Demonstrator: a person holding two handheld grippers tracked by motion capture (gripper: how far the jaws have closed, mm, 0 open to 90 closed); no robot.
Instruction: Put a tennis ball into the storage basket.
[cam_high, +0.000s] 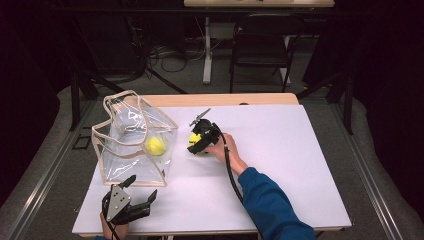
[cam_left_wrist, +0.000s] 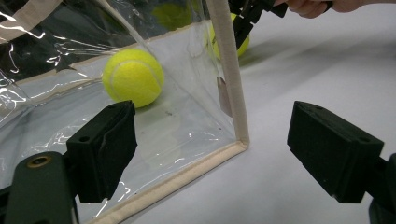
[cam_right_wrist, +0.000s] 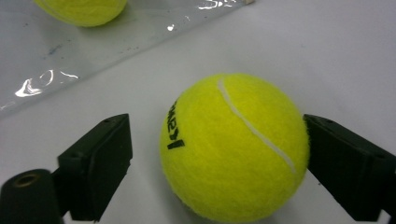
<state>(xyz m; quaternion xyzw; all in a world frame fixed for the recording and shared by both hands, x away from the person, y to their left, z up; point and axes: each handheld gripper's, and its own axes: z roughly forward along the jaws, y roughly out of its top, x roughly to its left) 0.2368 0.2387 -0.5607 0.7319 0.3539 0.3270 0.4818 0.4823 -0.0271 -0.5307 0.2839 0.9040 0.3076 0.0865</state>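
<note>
My right gripper (cam_right_wrist: 215, 154) straddled the loose tennis ball (cam_right_wrist: 233, 147) on the white table (cam_high: 280, 165), just right of the clear bag (cam_high: 132, 142). Its jaws stood partly open; the right pad met the ball's side, the left pad stood off with a gap, so no grip was made. The ball lay directly between the jaws, and I judged that closing alone would secure it. A second ball (cam_high: 155, 145) sat inside the bag. My left gripper (cam_left_wrist: 224, 154) hung wide open, empty, at the bag's near corner.
</note>
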